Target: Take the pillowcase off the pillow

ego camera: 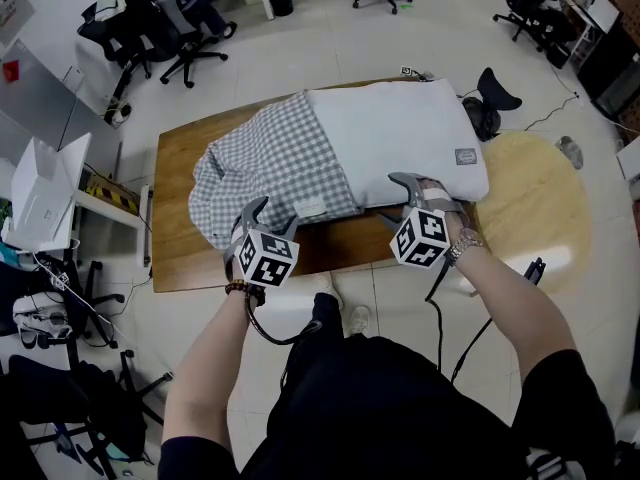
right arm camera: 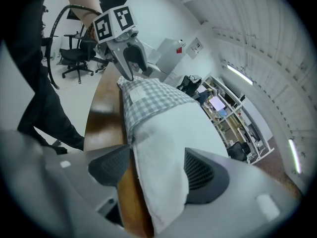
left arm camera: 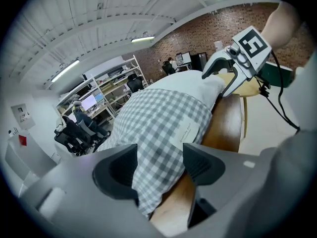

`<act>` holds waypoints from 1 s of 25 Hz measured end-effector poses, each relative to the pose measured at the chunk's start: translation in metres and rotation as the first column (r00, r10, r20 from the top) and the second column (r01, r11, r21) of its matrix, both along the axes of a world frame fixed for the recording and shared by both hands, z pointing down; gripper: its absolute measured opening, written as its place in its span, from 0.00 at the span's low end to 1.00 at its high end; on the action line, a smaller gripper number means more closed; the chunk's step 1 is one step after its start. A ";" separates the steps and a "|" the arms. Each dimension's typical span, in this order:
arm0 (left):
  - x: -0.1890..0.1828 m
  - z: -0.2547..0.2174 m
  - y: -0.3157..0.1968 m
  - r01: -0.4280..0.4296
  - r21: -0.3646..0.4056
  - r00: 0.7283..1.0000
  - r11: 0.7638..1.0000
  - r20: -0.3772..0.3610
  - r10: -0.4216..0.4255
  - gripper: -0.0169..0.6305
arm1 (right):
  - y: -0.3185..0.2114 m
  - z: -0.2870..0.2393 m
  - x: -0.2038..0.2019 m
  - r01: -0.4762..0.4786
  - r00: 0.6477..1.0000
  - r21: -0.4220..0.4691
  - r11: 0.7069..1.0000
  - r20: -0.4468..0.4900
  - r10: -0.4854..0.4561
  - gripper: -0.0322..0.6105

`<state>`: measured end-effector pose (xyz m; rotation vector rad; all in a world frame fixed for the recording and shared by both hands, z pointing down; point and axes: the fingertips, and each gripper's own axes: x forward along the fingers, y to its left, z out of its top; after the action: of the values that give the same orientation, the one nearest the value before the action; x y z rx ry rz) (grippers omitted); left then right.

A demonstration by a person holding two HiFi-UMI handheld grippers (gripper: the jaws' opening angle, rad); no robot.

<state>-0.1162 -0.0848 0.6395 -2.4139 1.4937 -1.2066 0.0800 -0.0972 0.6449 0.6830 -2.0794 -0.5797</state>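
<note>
A white pillow [ego camera: 400, 133] lies across the wooden table [ego camera: 180, 168], its left half inside a grey checked pillowcase [ego camera: 270, 163]. My left gripper [ego camera: 277, 213] is at the near edge of the pillowcase. In the left gripper view the jaws [left arm camera: 159, 165] stand wide with checked cloth [left arm camera: 158, 118] between them, not pinched. My right gripper [ego camera: 395, 200] is at the near edge of the bare pillow. In the right gripper view its jaws [right arm camera: 157, 170] stand wide around the pillow's corner [right arm camera: 163, 133], with a gap at the left pad.
A lighter round tabletop [ego camera: 530, 208] adjoins the wooden one on the right. Black office chairs [ego camera: 150, 33] stand beyond the table, and a black chair seat [ego camera: 495, 93] sits by its far right corner. White boxes [ego camera: 45, 193] and clutter line the left. Cables trail from both grippers.
</note>
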 end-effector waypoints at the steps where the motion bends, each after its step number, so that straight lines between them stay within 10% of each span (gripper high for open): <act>1: -0.001 0.005 0.001 0.001 0.000 1.000 1.000 0.015 -0.001 0.49 | 0.000 0.004 -0.001 -0.001 1.000 0.008 1.000 -0.010 0.001 0.59; 19: -0.015 0.081 -0.016 0.045 -0.030 0.967 0.999 0.254 -0.036 0.53 | -0.035 0.046 -0.006 -0.068 0.987 0.111 0.992 -0.135 0.083 0.58; 25: -0.028 0.058 -0.028 0.044 0.026 0.964 0.999 0.261 -0.050 0.30 | -0.054 0.024 -0.003 -0.105 0.985 0.154 0.983 -0.119 0.124 0.26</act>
<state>-0.1446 -0.1129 0.6979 -2.1157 1.4811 -1.4463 0.0770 -0.1512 0.6685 0.8225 -1.8783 -0.6981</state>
